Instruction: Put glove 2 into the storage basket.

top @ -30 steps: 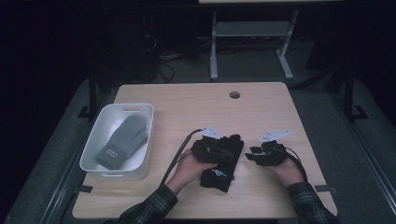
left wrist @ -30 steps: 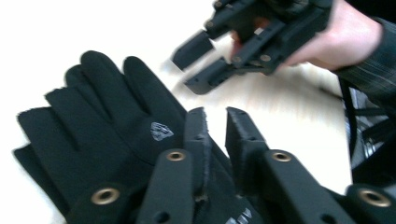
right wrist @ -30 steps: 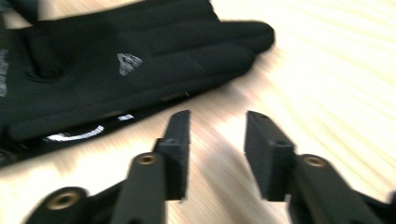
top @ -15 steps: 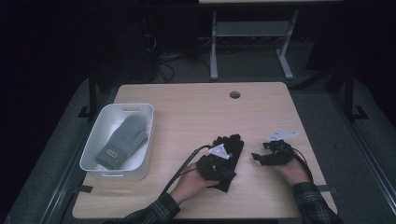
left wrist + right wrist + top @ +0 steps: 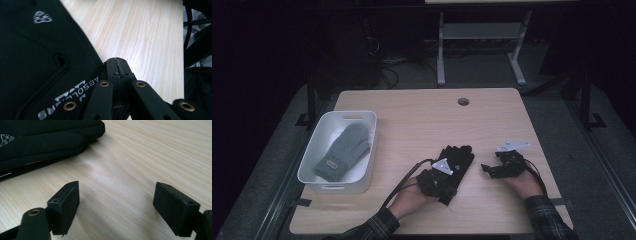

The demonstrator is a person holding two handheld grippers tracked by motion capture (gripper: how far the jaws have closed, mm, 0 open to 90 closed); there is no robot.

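Note:
A black glove (image 5: pixel 457 159) with silver print lies flat on the wooden table (image 5: pixel 422 115), fingers pointing away from the person. My left gripper (image 5: pixel 443 184) rests at the glove's near cuff end. In the left gripper view its jaws are pressed together (image 5: pixel 116 62) right at the edge of the black glove (image 5: pixel 42 55), apparently pinching the hem. My right gripper (image 5: pixel 486 169) sits on the table just right of the glove, apart from it. Its jaws stand wide open (image 5: pixel 116 195) over bare wood, with the glove (image 5: pixel 45 140) lying beyond them.
A white bin (image 5: pixel 314 170) at the table's left holds a grey mitten (image 5: pixel 343 151). A round cable hole (image 5: pixel 463 101) is near the far edge. Cables trail from both grippers toward the person. A metal frame (image 5: pixel 482 35) stands behind the table.
The glove was bunched between both grippers; it now lies stretched out flat. The right gripper has let go and drawn off to the right. The left hand has pulled slightly toward the person.

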